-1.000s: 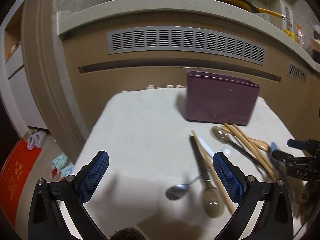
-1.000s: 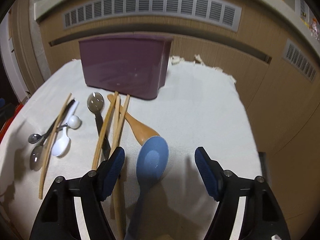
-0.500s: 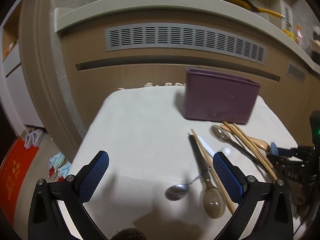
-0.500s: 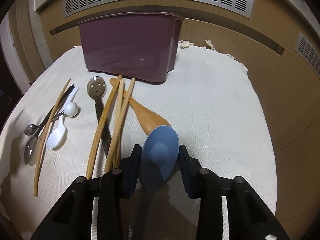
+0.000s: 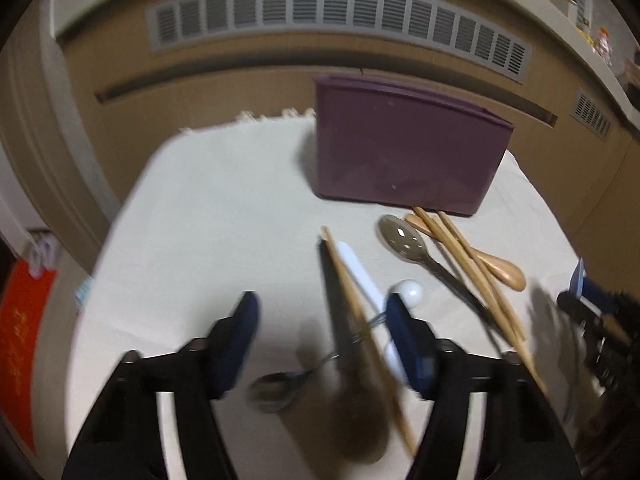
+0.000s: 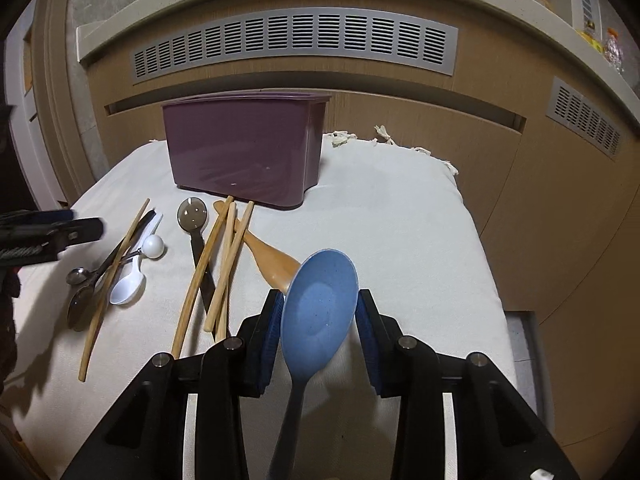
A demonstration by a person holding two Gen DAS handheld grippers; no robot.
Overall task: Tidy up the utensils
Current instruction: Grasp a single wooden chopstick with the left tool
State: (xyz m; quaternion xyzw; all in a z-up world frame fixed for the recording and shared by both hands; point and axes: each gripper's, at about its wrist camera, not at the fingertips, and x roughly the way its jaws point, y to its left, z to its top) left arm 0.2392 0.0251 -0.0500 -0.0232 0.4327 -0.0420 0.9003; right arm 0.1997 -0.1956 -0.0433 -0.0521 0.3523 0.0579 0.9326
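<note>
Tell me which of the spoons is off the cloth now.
The large blue plastic spoon, clamped between the right gripper's pads. The white plastic spoon, wooden spoon and metal spoons lie flat on the cream cloth.

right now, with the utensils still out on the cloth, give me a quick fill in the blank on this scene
1. The right gripper is shut on the ____ spoon.
2. The purple bin stands ____ on the cloth.
3. The white ball lies beside the ____ plastic spoon.
4. The left gripper is ____.

Missing words: blue; upright; white; open
</note>
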